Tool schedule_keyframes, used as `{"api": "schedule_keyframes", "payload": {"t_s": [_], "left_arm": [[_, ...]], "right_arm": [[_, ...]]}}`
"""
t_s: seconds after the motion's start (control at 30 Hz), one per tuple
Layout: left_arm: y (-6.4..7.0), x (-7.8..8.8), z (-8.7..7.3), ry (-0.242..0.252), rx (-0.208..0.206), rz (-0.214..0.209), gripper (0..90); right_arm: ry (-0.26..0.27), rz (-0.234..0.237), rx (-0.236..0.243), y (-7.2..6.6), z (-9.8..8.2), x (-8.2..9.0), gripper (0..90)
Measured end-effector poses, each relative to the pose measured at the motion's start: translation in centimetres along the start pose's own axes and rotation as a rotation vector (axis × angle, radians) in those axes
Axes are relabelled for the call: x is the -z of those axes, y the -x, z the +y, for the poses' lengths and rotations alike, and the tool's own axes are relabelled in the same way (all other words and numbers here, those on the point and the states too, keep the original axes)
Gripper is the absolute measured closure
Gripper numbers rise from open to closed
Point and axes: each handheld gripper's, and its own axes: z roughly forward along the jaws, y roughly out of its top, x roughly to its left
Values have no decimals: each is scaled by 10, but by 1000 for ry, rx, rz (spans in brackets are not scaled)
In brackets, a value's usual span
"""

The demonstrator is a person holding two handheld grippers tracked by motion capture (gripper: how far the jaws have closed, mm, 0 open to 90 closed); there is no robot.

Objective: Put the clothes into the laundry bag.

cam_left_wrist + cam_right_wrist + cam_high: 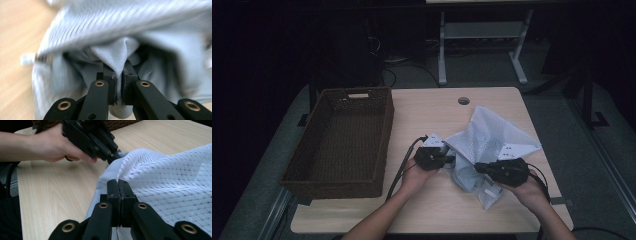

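The left gripper (447, 159) pinches the near-left edge of the grey mesh garment (492, 137) on the surface (422, 107), the right gripper (478, 167) clamps cloth just right of it.

claws: 2 (451, 159) (479, 167) | mesh bag: 1 (492, 137) | wicker basket: 1 (384, 130) | table: 1 (422, 107)

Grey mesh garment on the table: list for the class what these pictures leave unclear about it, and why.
- The grey mesh garment: its type cannot be told in the high view, crumpled and dimly lit.
- Its upper folds in the left gripper view: smeared by motion blur.
- The white toggle: blurred, so what it is stays unsure.
- The fabric edge by the right gripper: hidden by the shut jaws.
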Motion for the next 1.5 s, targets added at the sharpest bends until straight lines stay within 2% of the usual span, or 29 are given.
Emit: {"api": "schedule_keyframes", "payload": {"t_s": [0.07,0.13,0.2,0.27,0.37,0.43,0.57,0.67,0.73,0.83,1.0,1.17,1.27,1.33,1.4,1.5], "left_arm": [[7,4,7,35,-6,-14,849],[14,4,13,50,-20,-22,849],[17,-2,17,47,-28,-5,848],[18,-12,19,51,-25,15,846],[14,-28,19,48,4,37,841],[12,-38,19,49,24,39,839],[10,-48,17,45,31,40,816],[9,-44,18,35,31,41,729],[8,-38,18,22,37,45,613],[6,-26,16,-9,41,33,518],[3,-5,8,-48,23,31,423],[-7,11,-4,-84,20,79,382],[-15,7,-9,-96,56,84,373],[-16,1,-11,-107,52,87,371],[-18,-4,-11,-108,46,109,371],[-23,-8,-9,-84,60,117,383]], "right_arm": [[6,-3,0,0,2,0,884],[19,1,5,-1,5,1,885],[37,2,6,-4,10,4,885],[60,8,3,-5,12,8,885],[85,12,-1,-6,14,16,885],[91,11,-6,-5,13,18,885],[90,7,-13,-2,11,20,885],[89,4,-14,0,9,20,885],[90,2,-16,1,9,21,885],[85,-5,-18,2,8,20,885],[74,-14,-19,3,7,18,884],[69,-22,-17,4,6,18,884],[69,-25,-17,6,5,18,884],[66,-31,-16,7,5,18,884],[62,-29,-18,7,3,17,884],[53,-31,-19,8,1,16,885]]}}
